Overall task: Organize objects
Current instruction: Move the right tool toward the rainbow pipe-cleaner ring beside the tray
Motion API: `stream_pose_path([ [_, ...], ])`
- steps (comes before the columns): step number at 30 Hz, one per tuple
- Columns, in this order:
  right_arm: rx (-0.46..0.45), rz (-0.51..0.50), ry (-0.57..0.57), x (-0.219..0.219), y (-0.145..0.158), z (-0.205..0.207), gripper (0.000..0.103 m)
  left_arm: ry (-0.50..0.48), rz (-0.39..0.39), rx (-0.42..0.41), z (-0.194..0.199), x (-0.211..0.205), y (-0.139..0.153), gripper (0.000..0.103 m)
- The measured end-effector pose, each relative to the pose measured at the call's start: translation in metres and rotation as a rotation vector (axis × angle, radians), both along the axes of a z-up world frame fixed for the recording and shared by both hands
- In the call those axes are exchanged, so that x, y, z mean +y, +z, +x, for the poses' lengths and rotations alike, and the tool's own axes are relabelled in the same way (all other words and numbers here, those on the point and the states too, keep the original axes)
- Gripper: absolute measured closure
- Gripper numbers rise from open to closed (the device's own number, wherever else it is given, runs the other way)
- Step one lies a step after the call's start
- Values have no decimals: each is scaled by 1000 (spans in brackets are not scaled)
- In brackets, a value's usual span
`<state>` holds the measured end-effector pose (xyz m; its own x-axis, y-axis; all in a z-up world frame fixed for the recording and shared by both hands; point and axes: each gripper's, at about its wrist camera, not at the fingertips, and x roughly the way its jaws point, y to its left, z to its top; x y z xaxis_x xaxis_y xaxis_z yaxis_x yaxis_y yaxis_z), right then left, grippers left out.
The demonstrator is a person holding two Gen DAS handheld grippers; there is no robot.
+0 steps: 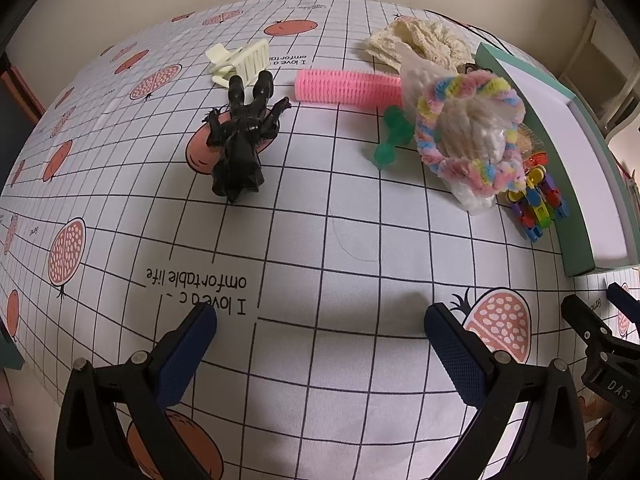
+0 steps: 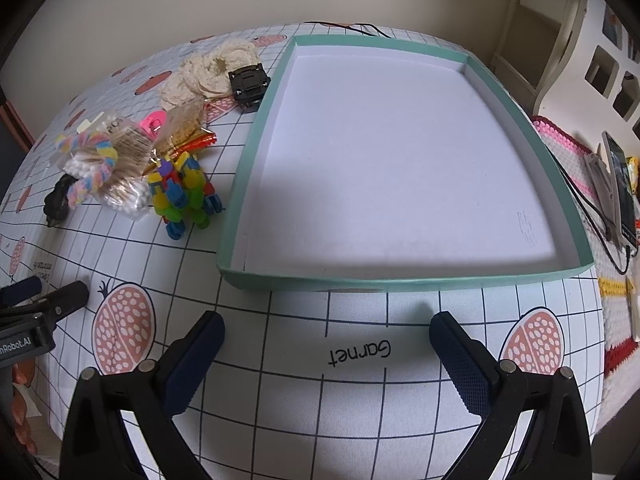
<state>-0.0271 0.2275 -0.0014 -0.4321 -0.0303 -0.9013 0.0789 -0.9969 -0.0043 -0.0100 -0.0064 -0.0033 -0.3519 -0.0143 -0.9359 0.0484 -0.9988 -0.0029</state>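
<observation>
both hand-held grippers (image 1: 320, 324) (image 2: 326, 334) agape (seemingly empty).

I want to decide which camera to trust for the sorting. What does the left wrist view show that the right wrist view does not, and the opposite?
Only the left wrist view shows the white hair clip, the green dumbbell toy and the whole pink roller.

Only the right wrist view shows the full bare floor of the teal box, the black square part and the phone.

Both show the cotton swab bag and the colourful block toy. Both grippers, left and right, are open.
</observation>
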Motion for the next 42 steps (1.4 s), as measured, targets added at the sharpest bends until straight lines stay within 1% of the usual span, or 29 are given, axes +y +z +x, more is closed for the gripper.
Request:
stream_pose_path([
  [7, 0, 4, 6, 0, 0, 0, 0, 61, 3, -49, 0, -2, -1, 0],
  [10, -28, -8, 7, 0, 1, -1, 0, 36, 3, -40, 0, -3, -2, 0],
  [12, -40, -48, 17, -1, 5, 0, 1, 17, 2, -37, 0, -5, -2, 0],
  [14, -20, -50, 32, -4, 12, 3, 1, 27, 3, -42, -1, -10, -2, 0],
  [16, 18, -35, 60, -10, 22, 8, 1, 54, -2, -9, 0, -18, 5, 0],
  [19, 84, -46, 99, -19, 38, 14, 1, 83, 1, 59, 3, -24, 19, 0],
  [22, 131, -67, 135, -32, 53, 15, 1, 76, 11, 104, 5, -25, 29, 0],
  [25, 175, -75, 156, -51, 67, 9, 1, 56, 23, 130, 1, -23, 41, 0],
  [27, 197, -67, 176, -63, 73, 3, 1, 76, 29, 159, -14, -28, 49, 0],
  [29, 212, -65, 193, -72, 78, 0, 5, 104, 12, 188, -17, -34, 58, 0],
  [30, 216, -69, 200, -77, 80, -3, 6, 115, 4, 196, -19, -38, 62, 0],
  [33, 220, -103, 216, -90, 86, -8, 8, 145, -2, 179, -25, -47, 66, 0],
  [36, 210, -148, 214, -95, 88, -14, 10, 189, 19, 135, -38, -63, 65, 0],
  [40, 187, -216, 174, -92, 89, -28, 13, 254, 49, 79, -51, -76, 64, 0],
  [42, 175, -243, 158, -91, 90, -36, 14, 287, 74, 65, -56, -80, 65, 0],
])
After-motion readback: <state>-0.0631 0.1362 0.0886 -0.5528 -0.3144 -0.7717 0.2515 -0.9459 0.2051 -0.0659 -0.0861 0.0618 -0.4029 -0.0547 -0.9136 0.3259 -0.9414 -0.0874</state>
